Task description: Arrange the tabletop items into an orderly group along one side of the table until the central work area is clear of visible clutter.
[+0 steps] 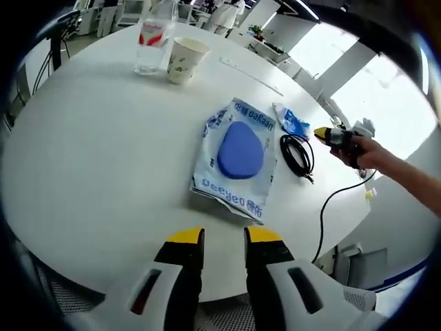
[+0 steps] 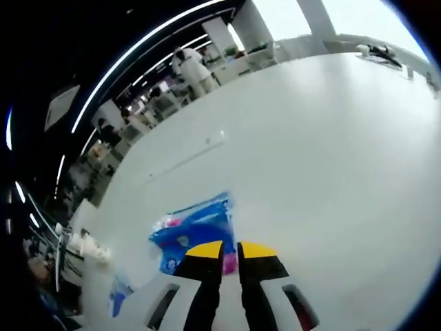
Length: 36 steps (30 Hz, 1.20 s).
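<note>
Right tool (image 2: pixel 222 249), jaws near-closed with nothing visibly held, sits over the blue packet (image 2: pixel 195 231) by the counter (image 1: pixel 103 152) edge, left tool (image 1: pixel 223 238) narrow and empty, so a sloppy pinch probably shoves it off.

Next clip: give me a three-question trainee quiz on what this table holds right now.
1. True or false: the paper cup stands beside the clear glass.
2. What lies on the white pouch? A) scissors B) a blue oval pad C) a spoon
3. Fill in: the coiled black cable lies between the pouch and the small blue ____.

Key: 1 true; 2 B; 3 packet. The right hand-held gripper points at that packet; the left hand-held gripper hovers near the table edge.
</note>
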{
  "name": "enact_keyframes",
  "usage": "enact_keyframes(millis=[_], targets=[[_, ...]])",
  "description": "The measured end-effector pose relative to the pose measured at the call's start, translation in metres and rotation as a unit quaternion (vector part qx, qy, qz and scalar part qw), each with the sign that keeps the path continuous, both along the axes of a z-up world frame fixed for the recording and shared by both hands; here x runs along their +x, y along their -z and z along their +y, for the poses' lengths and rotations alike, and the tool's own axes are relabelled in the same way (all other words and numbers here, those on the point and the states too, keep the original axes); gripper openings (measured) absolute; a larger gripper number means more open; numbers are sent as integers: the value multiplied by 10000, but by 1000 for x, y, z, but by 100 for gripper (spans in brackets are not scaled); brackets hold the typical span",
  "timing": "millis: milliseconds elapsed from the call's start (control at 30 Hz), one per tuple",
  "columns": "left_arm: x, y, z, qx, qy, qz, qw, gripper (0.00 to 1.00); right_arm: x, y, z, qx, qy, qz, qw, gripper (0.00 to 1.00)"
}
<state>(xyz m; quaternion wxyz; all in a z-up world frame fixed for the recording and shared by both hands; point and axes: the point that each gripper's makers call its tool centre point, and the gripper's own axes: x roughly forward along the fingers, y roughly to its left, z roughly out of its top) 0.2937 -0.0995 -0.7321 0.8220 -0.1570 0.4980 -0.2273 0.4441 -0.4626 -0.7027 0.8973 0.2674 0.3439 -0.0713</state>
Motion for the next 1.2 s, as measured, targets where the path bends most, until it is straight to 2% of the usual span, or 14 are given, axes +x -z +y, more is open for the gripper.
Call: enact_keyframes(millis=[233, 433, 500, 600, 700, 800, 867, 967, 1033, 1100, 1200], targets=[[2, -5, -5, -72, -76, -39, 9999, 20, -5, -4, 15, -187, -448, -74, 9988, 8], [2, -5, -12, -163, -229, -28, 9996, 20, -14, -6, 36, -420, -982, -122, 9942, 11], [1, -2, -16, -164, -250, -24, 9995, 20, -18, -10, 51, -579, -1401, -266, 9881, 12], [-1, 1, -22, -222, -323, 10, 9992, 21, -29, -7, 73, -623, -1776, -239, 9818, 14], [-2, 2, -27, -250, -336, 17, 9991, 20, -42, -4, 93, -555, -1915, -224, 9797, 17], [0, 5, -35, -358, -469, 71, 9982, 20, -58, -2, 117, -630, -2231, -339, 9722, 18], [1, 7, -44, -387, -426, 75, 9983, 21, -65, 3, 126, -624, -2419, -342, 9677, 19], [2, 10, -54, -394, -401, 89, 9984, 21, -77, 6, 136, -557, -2458, -306, 9672, 20], [3, 13, -55, -332, -390, 88, 9986, 20, -85, 4, 142, -473, -2419, -305, 9687, 20], [4, 15, -56, -309, -387, 115, 9987, 20, -91, 0, 149, -531, -2530, -347, 9654, 20], [4, 16, -57, -353, -495, 217, 9979, 20, -96, -4, 152, -502, -2533, -377, 9653, 20]])
